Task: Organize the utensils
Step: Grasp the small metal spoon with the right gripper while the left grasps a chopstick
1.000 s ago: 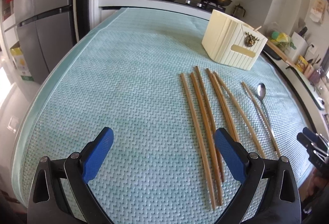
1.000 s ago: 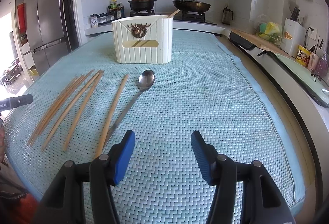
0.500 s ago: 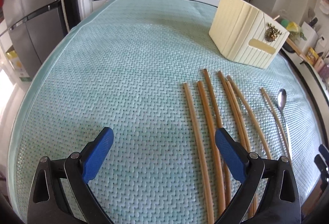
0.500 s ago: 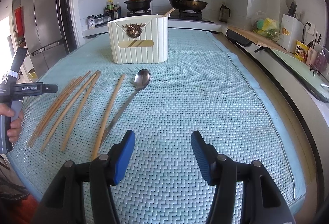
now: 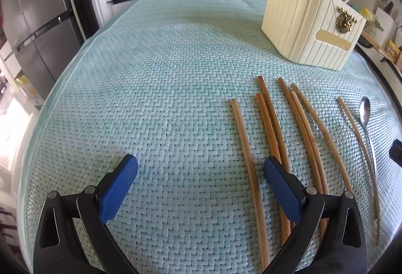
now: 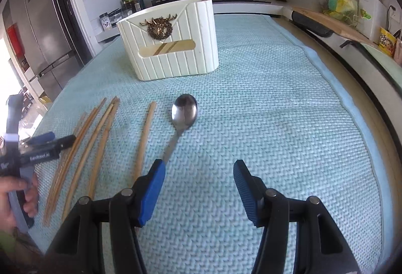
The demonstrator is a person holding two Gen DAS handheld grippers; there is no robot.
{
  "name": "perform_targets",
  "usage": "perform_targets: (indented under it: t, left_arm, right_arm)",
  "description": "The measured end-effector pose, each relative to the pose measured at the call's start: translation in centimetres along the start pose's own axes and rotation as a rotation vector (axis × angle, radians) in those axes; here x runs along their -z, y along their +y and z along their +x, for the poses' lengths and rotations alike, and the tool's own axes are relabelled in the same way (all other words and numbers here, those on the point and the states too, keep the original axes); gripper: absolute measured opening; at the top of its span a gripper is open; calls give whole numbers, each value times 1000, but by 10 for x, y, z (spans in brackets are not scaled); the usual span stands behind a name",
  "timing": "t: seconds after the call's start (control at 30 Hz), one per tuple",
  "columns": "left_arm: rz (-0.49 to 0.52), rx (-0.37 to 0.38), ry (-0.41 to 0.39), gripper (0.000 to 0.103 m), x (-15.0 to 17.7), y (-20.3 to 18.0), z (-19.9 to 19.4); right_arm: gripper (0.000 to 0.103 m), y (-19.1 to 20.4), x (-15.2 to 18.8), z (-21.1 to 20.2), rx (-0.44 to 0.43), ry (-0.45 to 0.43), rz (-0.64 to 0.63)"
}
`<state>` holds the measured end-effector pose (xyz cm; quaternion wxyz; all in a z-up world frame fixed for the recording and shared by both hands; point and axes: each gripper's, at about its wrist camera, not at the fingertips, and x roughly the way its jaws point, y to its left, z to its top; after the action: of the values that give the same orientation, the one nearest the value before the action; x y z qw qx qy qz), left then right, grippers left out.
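Both hand-held grippers have moved closer to the long brown wooden chopsticks [image 5: 270, 123] and shiny metal spoon [image 6: 184, 110] on the counter. The left hand-held gripper [image 5: 201, 171] and right hand-held gripper [image 6: 198, 173] are spread wide, holding nothing. The right one is probably going for the spoon.

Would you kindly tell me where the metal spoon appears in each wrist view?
Left wrist: metal spoon at the far right edge, beside the outermost chopstick.
Right wrist: spoon at centre, bowl toward the holder.
Shared landmark: cream utensil holder with the deer emblem.
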<state>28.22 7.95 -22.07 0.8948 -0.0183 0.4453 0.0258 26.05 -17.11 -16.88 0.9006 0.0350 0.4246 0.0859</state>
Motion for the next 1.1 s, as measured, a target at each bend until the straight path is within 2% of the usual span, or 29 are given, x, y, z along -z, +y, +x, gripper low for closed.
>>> perform_targets:
  t: [0.17,0.33,0.47,0.53,0.67,0.77,0.97,1.1]
  left_arm:
    - [-4,-6,-1,101,1,0,-1]
    - [-5,-12,2,102,0,0,0]
    - [-3,-15,5,103,1,-2,0]
    - [-3,-14,6,103,1,-2,0]
    - [6,-1,11,103,-1,-1,2]
    - [44,25,18,103,-5,-3,4]
    - [73,47,33,102,-18,-4,11]
    - [87,55,55,91,-27,-10,14]
  right_arm:
    - [58,7,-31,45,-6,86,55]
    - [57,28,-47,64,59,105,-8]
    - [46,43,-48,69,137,90,-61]
    - [35,47,-50,72,157,77,-82]
    - [36,41,-59,77,115,60,-79]
    - [36,28,-66,76,41,32,-71]
    - [36,5,-72,67,8,-3,-64]
    - [36,-9,-80,65,-17,-59,-60]
